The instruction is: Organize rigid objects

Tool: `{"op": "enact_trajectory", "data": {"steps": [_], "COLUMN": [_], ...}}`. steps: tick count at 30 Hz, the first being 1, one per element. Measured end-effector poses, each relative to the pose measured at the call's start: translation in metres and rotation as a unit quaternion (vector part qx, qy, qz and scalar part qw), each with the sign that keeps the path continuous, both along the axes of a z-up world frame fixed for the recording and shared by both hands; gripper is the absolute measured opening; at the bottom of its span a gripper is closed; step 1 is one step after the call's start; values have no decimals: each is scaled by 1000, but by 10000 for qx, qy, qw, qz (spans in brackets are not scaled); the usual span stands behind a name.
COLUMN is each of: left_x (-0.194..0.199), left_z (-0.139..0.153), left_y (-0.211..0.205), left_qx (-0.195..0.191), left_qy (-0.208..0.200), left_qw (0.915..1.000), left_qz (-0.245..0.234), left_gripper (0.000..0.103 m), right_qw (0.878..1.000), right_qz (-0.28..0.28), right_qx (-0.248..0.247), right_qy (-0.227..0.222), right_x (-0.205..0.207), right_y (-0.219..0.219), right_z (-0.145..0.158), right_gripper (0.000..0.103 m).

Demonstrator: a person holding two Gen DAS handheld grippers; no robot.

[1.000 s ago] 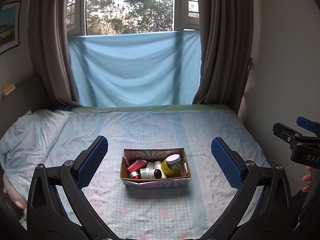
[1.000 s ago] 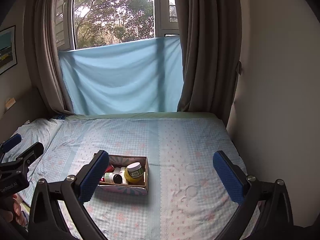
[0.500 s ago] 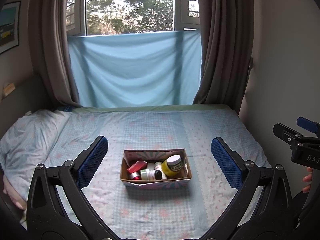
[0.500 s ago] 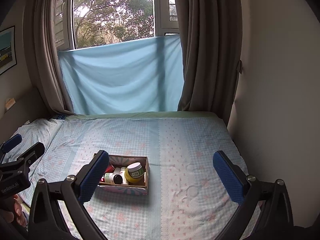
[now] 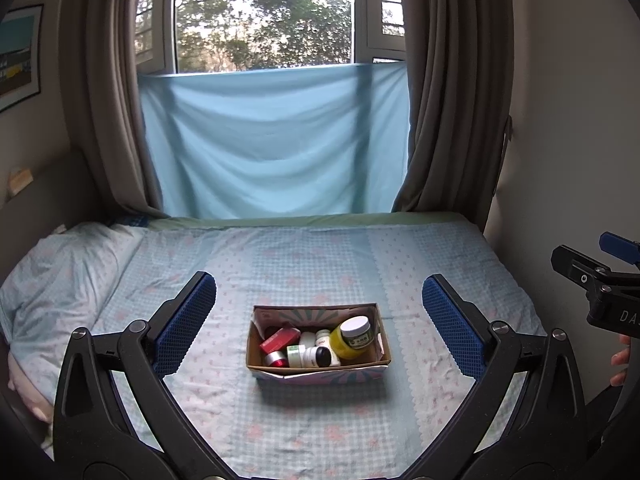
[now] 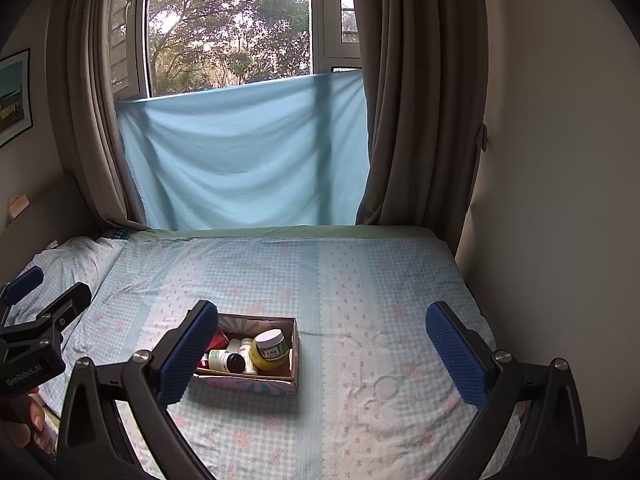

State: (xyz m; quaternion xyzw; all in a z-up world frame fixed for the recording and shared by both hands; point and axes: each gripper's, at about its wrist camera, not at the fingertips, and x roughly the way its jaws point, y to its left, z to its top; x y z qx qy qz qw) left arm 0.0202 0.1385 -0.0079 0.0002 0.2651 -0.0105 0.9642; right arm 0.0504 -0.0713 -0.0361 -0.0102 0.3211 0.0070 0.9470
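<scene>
A small cardboard box sits in the middle of the bed. Inside it lie a yellow jar with a white lid, a red box, a white bottle with a black cap and other small containers. My left gripper hovers above and in front of the box, open and empty. My right gripper is open and empty too, with its left finger covering the box's left end.
The bed has a blue checked sheet and a pillow at the left. A wall runs along the right side. Curtains and a blue cloth hang at the window behind. A hand holds the left gripper's handle.
</scene>
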Motion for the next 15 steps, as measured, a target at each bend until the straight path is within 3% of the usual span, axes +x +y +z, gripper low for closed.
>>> {"op": "enact_trajectory", "data": {"steps": [10,15], "left_x": [9,21], "left_z": [-2,-9], "left_y": [11,17], "left_qx": [211,192], "left_qy": [-159,-93], "left_qw": [9992,9996], "left_qz": [286,174], "left_gripper": [103,103], "right_qw": [10000,9998], "right_qz": [25,30], "right_qx": [-36,-21], "right_qy": [37,186], "right_x": [18,31], "right_y": [14,22], "right_z": [-2,-12], "right_gripper": [103,103]}}
